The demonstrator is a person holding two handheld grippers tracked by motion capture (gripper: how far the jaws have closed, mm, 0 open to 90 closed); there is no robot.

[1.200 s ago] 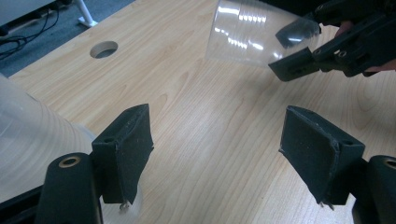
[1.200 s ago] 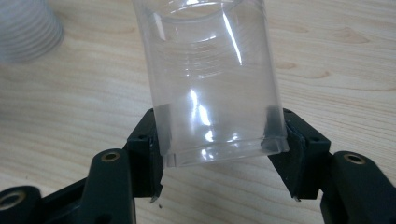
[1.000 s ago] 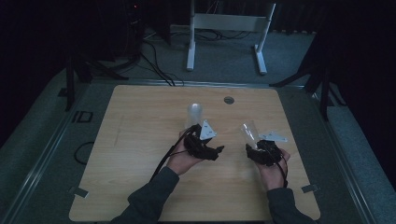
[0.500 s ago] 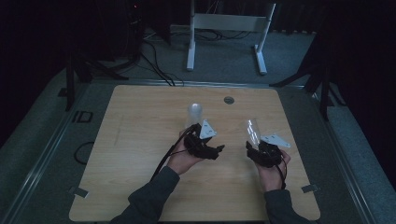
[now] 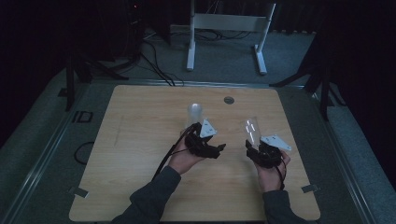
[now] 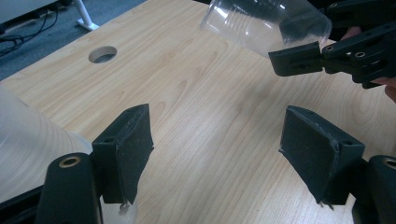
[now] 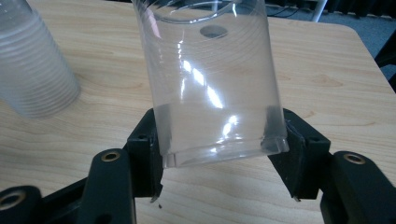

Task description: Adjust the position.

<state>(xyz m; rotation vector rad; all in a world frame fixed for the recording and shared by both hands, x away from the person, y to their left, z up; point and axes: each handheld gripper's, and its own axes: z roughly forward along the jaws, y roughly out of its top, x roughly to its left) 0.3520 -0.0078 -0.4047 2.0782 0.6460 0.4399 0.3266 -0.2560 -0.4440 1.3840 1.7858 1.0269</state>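
Note:
My right gripper [image 5: 256, 148] is shut on the base of a clear plastic cup [image 5: 250, 129], which it holds above the table with the mouth pointing up and away. In the right gripper view the clear cup [image 7: 212, 84] sits between both jaws. A frosted stack of cups [image 5: 195, 114] stands upside down on the wooden table [image 5: 140, 140]. My left gripper [image 5: 215, 148] is just in front of the stack and to its right, open, with nothing between its pads [image 6: 130, 140]. The stack [image 6: 28, 144] is outside the left jaw, beside it.
A round cable hole [image 5: 229, 100] lies near the table's far edge. Beyond the table stand a white frame's legs [image 5: 190, 51] and loose cables [image 5: 154, 60] on the floor. Bare wood spreads left of the hands and along the near edge.
The clear cup in the right gripper has tipped slightly more upright. Both hands have otherwise stayed about where they were.

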